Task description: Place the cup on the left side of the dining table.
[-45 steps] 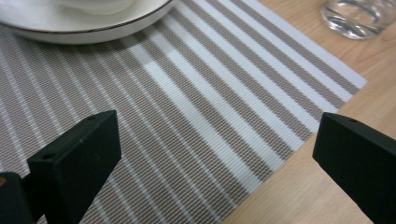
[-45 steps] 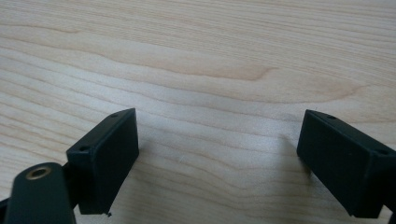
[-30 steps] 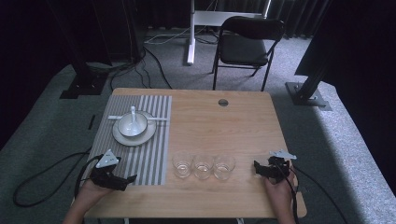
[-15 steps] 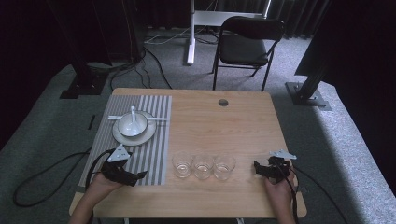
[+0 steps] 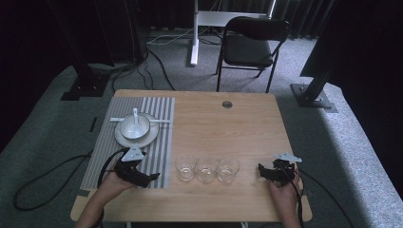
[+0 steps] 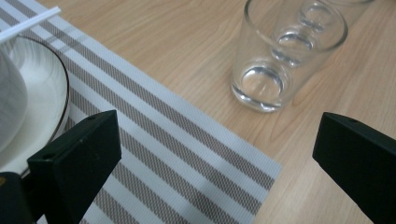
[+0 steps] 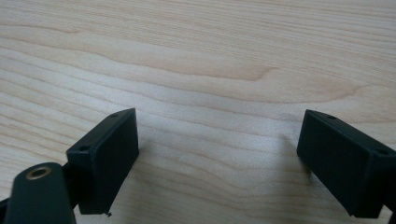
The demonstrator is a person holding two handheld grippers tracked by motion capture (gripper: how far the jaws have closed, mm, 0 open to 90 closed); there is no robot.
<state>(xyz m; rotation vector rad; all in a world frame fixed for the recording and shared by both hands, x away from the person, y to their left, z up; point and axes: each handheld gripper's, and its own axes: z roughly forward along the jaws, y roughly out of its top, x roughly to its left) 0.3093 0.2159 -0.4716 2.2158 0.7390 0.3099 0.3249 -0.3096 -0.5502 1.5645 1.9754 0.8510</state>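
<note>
Near the bottom middle of the frame, three glasses (image 5: pixel 207 169) line up sideways; both hand-held grippers, left (image 5: pixel 151 176) and right (image 5: pixel 261 170), gape wide.

Both claws (image 5: pixel 153 176) (image 5: pixel 261 170) agape (hands low)

The high camera sits above my side of the table (image 5: pixel 247 123) and looks forward and down, far enough back to take in the whole top, the floor around it and a chair (image 5: pixel 252 42) beyond. The camera on my left gripper (image 6: pixel 215 168) rides low and close over the striped mat (image 6: pixel 154 140), looking along its jaws toward the row of glasses (image 6: pixel 280 56), with the plate (image 6: pixel 42 93) at its left edge. The camera on my right gripper (image 7: pixel 217 158) hangs very near bare wood. The high and left gripper views share the mat, plate and glasses; the high and right gripper views share the tabletop.
</note>
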